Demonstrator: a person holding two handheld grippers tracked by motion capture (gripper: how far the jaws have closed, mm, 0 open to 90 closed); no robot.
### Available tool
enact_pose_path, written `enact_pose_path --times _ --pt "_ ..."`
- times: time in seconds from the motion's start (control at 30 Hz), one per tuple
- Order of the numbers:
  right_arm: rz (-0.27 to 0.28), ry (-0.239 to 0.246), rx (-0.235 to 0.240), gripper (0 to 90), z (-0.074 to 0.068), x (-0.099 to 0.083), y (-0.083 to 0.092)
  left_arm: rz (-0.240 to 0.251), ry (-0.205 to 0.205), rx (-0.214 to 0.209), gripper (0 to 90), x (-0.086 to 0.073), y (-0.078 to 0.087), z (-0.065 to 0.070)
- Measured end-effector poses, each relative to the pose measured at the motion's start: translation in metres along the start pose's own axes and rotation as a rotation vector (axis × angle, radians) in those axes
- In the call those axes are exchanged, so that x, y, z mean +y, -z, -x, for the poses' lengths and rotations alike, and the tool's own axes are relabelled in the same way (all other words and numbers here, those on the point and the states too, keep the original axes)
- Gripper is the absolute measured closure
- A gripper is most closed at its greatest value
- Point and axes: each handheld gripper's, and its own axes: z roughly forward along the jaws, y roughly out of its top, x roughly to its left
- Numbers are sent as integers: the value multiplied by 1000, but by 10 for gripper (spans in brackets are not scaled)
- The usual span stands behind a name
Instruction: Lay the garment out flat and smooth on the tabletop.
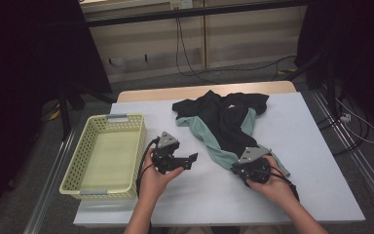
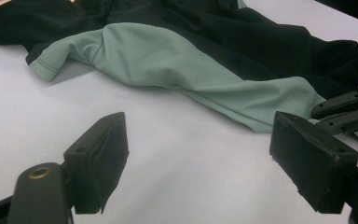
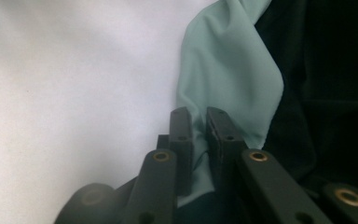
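Note:
A crumpled black and mint-green shirt (image 1: 224, 117) lies on the white table top, its green strip running toward the near right. My right gripper (image 1: 238, 168) sits at the near end of that strip, and in the right gripper view its jaws (image 3: 199, 114) are shut on the green hem of the shirt (image 3: 233, 70). My left gripper (image 1: 191, 162) rests to the left of the shirt, pointing toward it. In the left gripper view it (image 2: 200, 126) is open over bare table, with the green fabric (image 2: 168, 60) a short way beyond the pads.
A pale yellow slatted basket (image 1: 75, 158) stands on the table's left side, with nothing in it. The table (image 1: 302, 161) has bare white surface to the right of the shirt and along the near edge. Cables run across the floor behind.

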Motion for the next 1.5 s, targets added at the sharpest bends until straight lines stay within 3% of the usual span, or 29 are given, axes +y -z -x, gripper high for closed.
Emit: enact_pose_path --times 0.13,0.27,0.33,0.4,0.47,0.53,0.7,0.93,1.1,1.17,1.5 --pt "34 -40 50 841 1 3 7 10 3 -1 195 1 2 -1" --pt "130 -75 150 844 -7 14 19 20 17 1 196 2 3 -2" --pt "204 -117 229 842 -12 22 24 18 13 3 196 2 4 -3" --pt "230 -134 246 813 -15 26 23 18 14 4 195 2 5 -3" --pt "219 -139 212 786 -13 25 19 19 20 2 195 2 5 -3" --pt "185 -130 143 693 -8 20 15 18 19 -6 195 2 4 -2" --pt "192 -168 54 559 5 13 22 11 15 -23 196 2 1 2" --pt "229 -199 8 453 17 9 40 1 0 -53 198 2 0 12" --pt "218 -185 -95 399 26 5 56 -18 -18 -91 204 -1 -2 26" --pt "206 -191 -123 385 31 -1 58 -21 -15 -118 203 -1 -5 31" --pt "180 -239 -184 256 43 -16 57 -26 -55 -154 207 -1 -16 45"
